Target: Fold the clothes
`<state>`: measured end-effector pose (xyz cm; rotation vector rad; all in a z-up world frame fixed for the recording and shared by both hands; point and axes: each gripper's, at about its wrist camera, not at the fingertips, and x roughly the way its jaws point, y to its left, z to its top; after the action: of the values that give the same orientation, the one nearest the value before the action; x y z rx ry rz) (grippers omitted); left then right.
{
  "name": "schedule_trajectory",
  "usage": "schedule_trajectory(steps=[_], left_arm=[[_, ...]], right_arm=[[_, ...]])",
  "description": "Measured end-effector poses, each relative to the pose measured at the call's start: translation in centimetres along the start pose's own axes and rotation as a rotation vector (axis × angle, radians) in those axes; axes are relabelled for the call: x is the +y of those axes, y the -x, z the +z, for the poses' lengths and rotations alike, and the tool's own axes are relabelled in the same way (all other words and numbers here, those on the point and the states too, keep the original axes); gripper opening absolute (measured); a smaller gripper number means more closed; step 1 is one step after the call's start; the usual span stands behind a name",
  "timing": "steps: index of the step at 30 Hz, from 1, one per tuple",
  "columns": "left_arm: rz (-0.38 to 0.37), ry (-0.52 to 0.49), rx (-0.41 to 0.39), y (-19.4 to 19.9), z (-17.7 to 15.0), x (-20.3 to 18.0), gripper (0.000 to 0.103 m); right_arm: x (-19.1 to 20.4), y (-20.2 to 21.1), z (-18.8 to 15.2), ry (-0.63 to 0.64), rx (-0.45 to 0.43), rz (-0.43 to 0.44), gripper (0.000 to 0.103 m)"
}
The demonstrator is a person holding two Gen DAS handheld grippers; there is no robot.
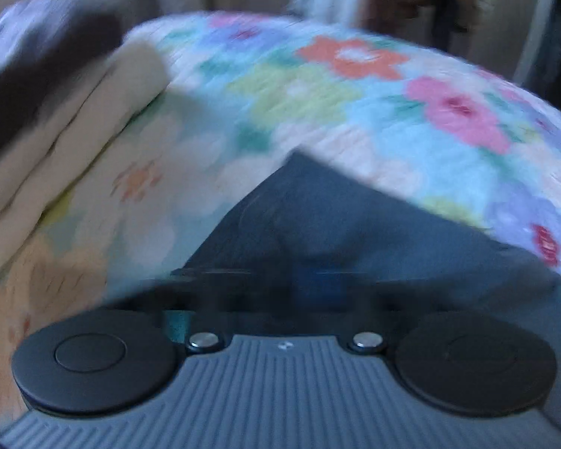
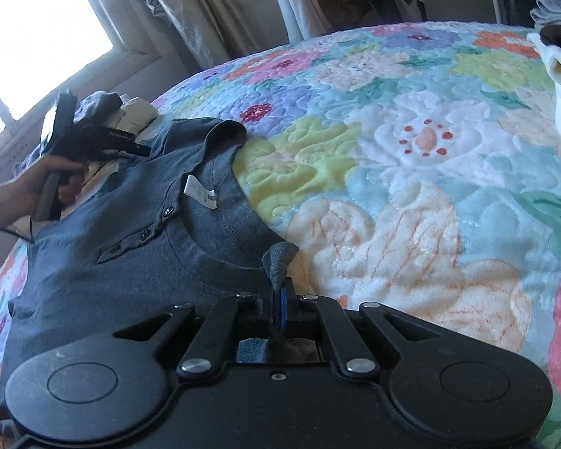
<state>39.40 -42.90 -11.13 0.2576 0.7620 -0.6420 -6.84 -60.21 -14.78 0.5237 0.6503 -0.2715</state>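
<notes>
A: Which step is this?

B: Early, I'd judge. The shirt lies face up on the quilt, collar towards 12 o'clock, buttons and label showing. No fold is made yet; both shoulders seem to be gripped for spreading or lifting.

A: The right gripper?

B: Its fingers are closed on a pinch of grey cloth at the shoulder, just beside the neckline, low over the bed.

A: And the left gripper?

B: At 10 o'clock in the right view, a hand holds it by the handle, reaching flat to the other shoulder. The left view is blurred; its fingers look narrow with shirt ahead, but I cannot tell whether they grip.

A: Next?

B: Probably drawing both shoulders evenly, so the cloth stays taut. Folded clothes lie at 10 o'clock in the left view.
</notes>
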Motion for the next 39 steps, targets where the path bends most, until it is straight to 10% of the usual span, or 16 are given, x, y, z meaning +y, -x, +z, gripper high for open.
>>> schedule_trajectory(steps=[3,5,13,19,22,23,25,26,31,35,36,39], left_arm=[[-0.011,-0.2,-0.354,5.4,0.6,-2.6,0.0],[0.014,-0.195,-0.428,6.9,1.3,-2.8,0.0],[0.013,0.158,-0.012,1.7,-0.6,3.5,0.027],[-0.027,0.27,0.13,-0.6,-2.8,5.0,0.054],[-0.065,0.263,0.141,-1.6,-2.7,4.3,0.085],[-0.056,0.248,0.13,-1.7,-2.5,3.7,0.083],[-0.032,0.17,0.066,-1.0,-2.2,2.0,0.015],[-0.018,0.118,0.023,-0.5,-2.1,1.1,0.0],[0.253,-0.177,-0.369,5.0,-2.3,-3.6,0.0],[0.397,-0.061,-0.193,2.5,-2.3,-1.7,0.016],[0.387,-0.052,-0.114,1.6,-2.5,-0.9,0.034],[0.364,-0.098,0.023,1.2,-3.3,-0.1,0.042]], right_arm=[[0.0,0.0,0.0,0.017,-0.004,0.0,0.003],[0.1,0.0,0.0,0.023,-0.004,-0.002,0.003],[0.4,0.0,0.0,0.037,0.0,-0.014,0.003],[0.4,0.2,0.1,0.027,0.004,-0.015,0.003],[0.2,0.4,0.2,-0.008,-0.004,0.01,0.012],[0.1,0.4,0.2,-0.023,-0.007,0.023,0.014],[0.0,0.4,0.2,-0.033,-0.016,0.043,0.013],[0.0,0.5,0.2,-0.03,-0.03,0.048,0.007],[2.3,3.0,0.6,0.109,-0.172,0.014,0.003],[2.5,0.6,-0.3,0.145,-0.092,-0.091,0.003],[2.2,0.1,-0.4,0.126,-0.073,-0.096,0.003],[1.5,-0.2,-0.3,0.086,-0.056,-0.086,0.003]])
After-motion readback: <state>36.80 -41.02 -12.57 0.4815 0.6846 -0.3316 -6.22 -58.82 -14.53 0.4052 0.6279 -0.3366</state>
